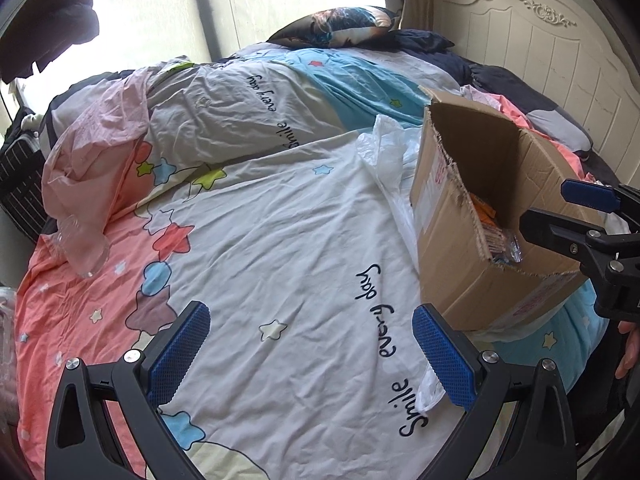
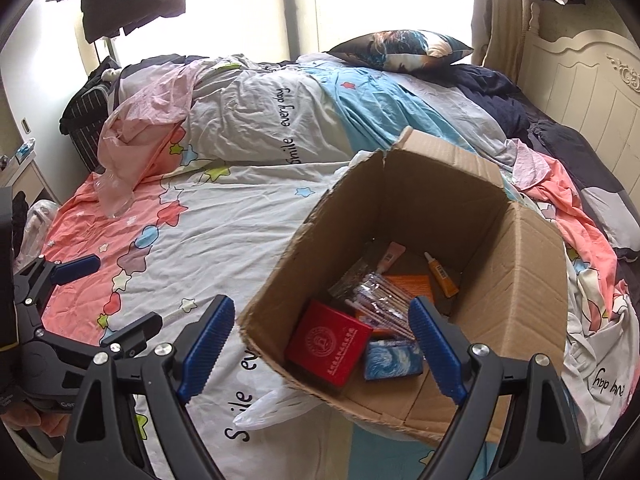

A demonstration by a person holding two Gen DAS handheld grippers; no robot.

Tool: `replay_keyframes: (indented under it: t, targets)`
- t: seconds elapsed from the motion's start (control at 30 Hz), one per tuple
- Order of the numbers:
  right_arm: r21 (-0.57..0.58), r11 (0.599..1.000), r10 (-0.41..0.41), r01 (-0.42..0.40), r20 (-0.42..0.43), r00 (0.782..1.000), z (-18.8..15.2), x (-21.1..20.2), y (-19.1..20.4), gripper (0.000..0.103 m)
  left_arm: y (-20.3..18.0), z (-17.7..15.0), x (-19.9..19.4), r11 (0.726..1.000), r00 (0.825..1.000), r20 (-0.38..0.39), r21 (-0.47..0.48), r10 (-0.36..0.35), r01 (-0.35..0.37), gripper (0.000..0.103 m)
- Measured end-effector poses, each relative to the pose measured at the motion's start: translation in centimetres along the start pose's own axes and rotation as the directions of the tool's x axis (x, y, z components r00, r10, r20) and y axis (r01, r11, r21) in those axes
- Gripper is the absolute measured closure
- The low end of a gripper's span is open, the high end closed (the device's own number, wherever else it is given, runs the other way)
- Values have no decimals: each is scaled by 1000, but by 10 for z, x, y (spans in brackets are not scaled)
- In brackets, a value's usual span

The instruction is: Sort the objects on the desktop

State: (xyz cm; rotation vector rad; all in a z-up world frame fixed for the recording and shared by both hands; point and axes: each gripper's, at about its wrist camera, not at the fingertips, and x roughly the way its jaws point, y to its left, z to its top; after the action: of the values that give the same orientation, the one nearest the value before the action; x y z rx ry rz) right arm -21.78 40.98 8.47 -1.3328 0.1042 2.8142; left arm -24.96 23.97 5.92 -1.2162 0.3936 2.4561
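Observation:
An open cardboard box (image 2: 516, 280) stands on the bed; the left wrist view has it (image 1: 452, 216) at the right. Inside lie a red box (image 2: 328, 342), a blue patterned box (image 2: 392, 360), a clear pack of pens (image 2: 384, 296), an orange packet (image 2: 412, 282), an orange tube (image 2: 442, 274) and a pink tube (image 2: 392, 254). My right gripper (image 2: 322, 342) hangs open over the box's near left wall, nothing between its pads. My left gripper (image 1: 312, 348) is open and empty above the bare duvet (image 1: 280, 240), left of the box.
A white plastic bag (image 1: 390, 160) lies against the box's left side, its end (image 2: 272, 406) poking out under the box. A pink sheet (image 1: 92, 168) is bunched at the far left, a pillow (image 2: 404, 50) at the back, a cream headboard (image 1: 540, 48) to the right.

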Motion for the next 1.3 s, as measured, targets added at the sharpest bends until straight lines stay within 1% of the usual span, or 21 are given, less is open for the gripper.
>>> replay_keyframes:
  t: [0.2,0.37,0.47,0.57,0.63,0.7,0.77,0.9,1.07,1.23,1.3]
  targets:
    - [-20,999,25,-25,-2,1000,-6,1,24,16,16,-13,-9,999,1000,11,-28,22,-22,0]
    - [-35,998,43,-42,2,999,-12,0,43,16,39,-25,-17,996,999,24,-87,29,-27,0]
    - [-53,997,48,-48,1,999,-16,0,56,16,55,-33,-19,990,998,22,-131,59,-56,0]
    - [-70,996,52,-52,0,999,-20,0,70,16,69,-44,-22,987,998,15,-155,53,-50,0]
    - [-79,995,57,-57,-1,998,-22,1,79,16,76,-50,-24,984,998,13,-167,64,-61,0]
    - [-91,994,57,-57,-4,998,-25,2,88,16,84,-59,-29,980,995,16,-177,94,-90,0]
    - [-105,992,68,-68,-8,998,-29,3,100,16,90,-68,-33,977,994,18,-185,109,-104,0]
    - [-117,988,95,-96,-16,995,-36,8,121,16,104,-84,-41,972,993,20,-209,117,-110,0]
    - [-125,983,133,-134,-17,991,-42,14,145,16,124,-107,-51,956,985,28,-250,169,-156,0]
    - [-119,981,152,-152,-3,988,-50,18,168,16,141,-126,-55,944,981,19,-276,195,-182,0]
    - [-123,979,165,-164,-6,986,-54,19,177,16,146,-132,-57,941,981,17,-285,194,-181,0]
